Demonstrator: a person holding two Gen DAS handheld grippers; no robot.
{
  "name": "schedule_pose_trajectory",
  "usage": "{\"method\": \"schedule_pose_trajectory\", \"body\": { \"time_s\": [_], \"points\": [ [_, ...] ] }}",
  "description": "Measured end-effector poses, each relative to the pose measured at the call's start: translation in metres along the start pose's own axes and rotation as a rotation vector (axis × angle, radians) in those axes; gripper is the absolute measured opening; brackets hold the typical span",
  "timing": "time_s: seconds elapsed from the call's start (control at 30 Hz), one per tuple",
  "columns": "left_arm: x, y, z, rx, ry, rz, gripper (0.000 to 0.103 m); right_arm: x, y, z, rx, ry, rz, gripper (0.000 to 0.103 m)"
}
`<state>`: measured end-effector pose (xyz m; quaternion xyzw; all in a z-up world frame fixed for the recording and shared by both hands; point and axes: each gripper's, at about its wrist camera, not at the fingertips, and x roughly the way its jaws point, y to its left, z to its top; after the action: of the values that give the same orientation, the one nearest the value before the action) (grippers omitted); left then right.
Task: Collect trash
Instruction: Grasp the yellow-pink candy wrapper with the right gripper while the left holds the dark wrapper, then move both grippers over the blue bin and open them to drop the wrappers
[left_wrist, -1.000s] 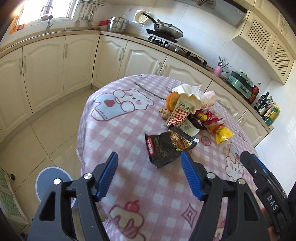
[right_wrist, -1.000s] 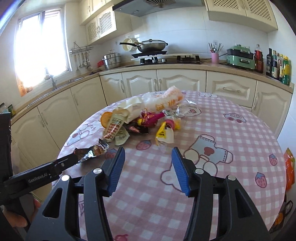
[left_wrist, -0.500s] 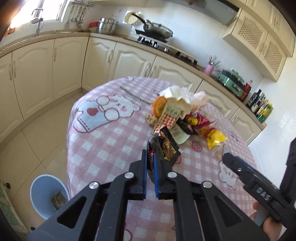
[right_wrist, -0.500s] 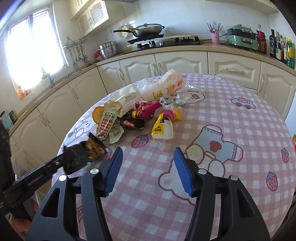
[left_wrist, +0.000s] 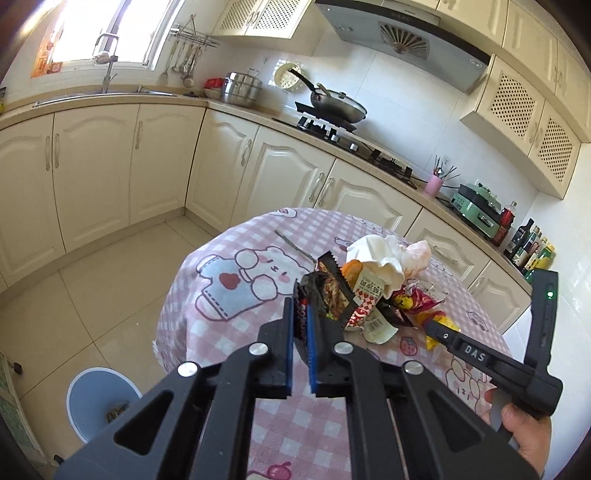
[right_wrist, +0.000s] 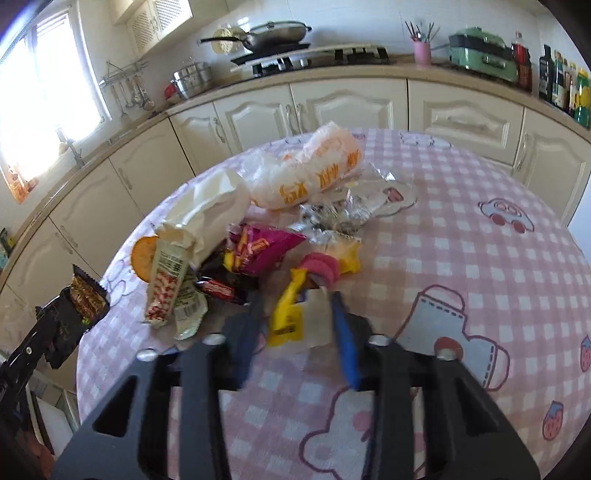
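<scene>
Between the blue pads of my left gripper (left_wrist: 301, 328) sits the dark snack wrapper (left_wrist: 327, 295), pinched tight at its lower edge and lifted clear of the table (left_wrist: 207, 317), its torn top standing up toward the trash pile (left_wrist: 384, 280). From my right side the same wrapper (right_wrist: 79, 306) shows at the left rim of that pile, raised off the pink checked cloth.

Just right of the pile's middle, my right gripper (right_wrist: 295, 306) straddles the yellow wrapper (right_wrist: 286, 314). Its jaws have just been closing and stand narrow, with the wrapper between them; the picture is blurred there, so I cannot tell whether the pads press on it yet. A pink ring-shaped piece (right_wrist: 319, 267) lies just beyond its tips.

Further into the pile lie a magenta packet (right_wrist: 262, 245), a red-and-white checked sachet (right_wrist: 166, 280), an orange slice (right_wrist: 142, 254), crumpled white paper (right_wrist: 210, 206) and a white bag with orange print (right_wrist: 314, 170).

Below the pile's near-left edge, on the floor, stands a blue bin (left_wrist: 98, 402). My right hand (left_wrist: 528, 432) grips its handle at the far right.
</scene>
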<state>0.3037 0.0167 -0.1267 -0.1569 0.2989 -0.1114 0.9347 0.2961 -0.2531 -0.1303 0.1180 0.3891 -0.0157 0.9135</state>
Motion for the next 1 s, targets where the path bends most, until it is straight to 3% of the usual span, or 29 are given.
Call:
{"method": "schedule_pose_trajectory", "body": {
  "time_s": [0.17, 0.47, 0.73, 1.0],
  "points": [
    [-0.004, -0.003, -0.002, 0.005, -0.003, -0.021, 0.006, -0.017, -0.006, -0.005, -0.006, -0.046, -0.024, 0.013],
    [-0.04, 0.0, -0.006, 0.001, -0.045, -0.042, 0.006, -0.084, 0.012, -0.03, -0.055, -0.166, 0.024, 0.012],
    [-0.084, 0.047, -0.015, -0.059, -0.08, 0.033, 0.006, -0.104, 0.096, -0.049, -0.205, -0.166, 0.21, 0.012],
    [-0.113, 0.125, -0.032, -0.144, -0.066, 0.166, 0.006, -0.076, 0.207, -0.087, -0.37, -0.054, 0.393, 0.012]
  ]
}}
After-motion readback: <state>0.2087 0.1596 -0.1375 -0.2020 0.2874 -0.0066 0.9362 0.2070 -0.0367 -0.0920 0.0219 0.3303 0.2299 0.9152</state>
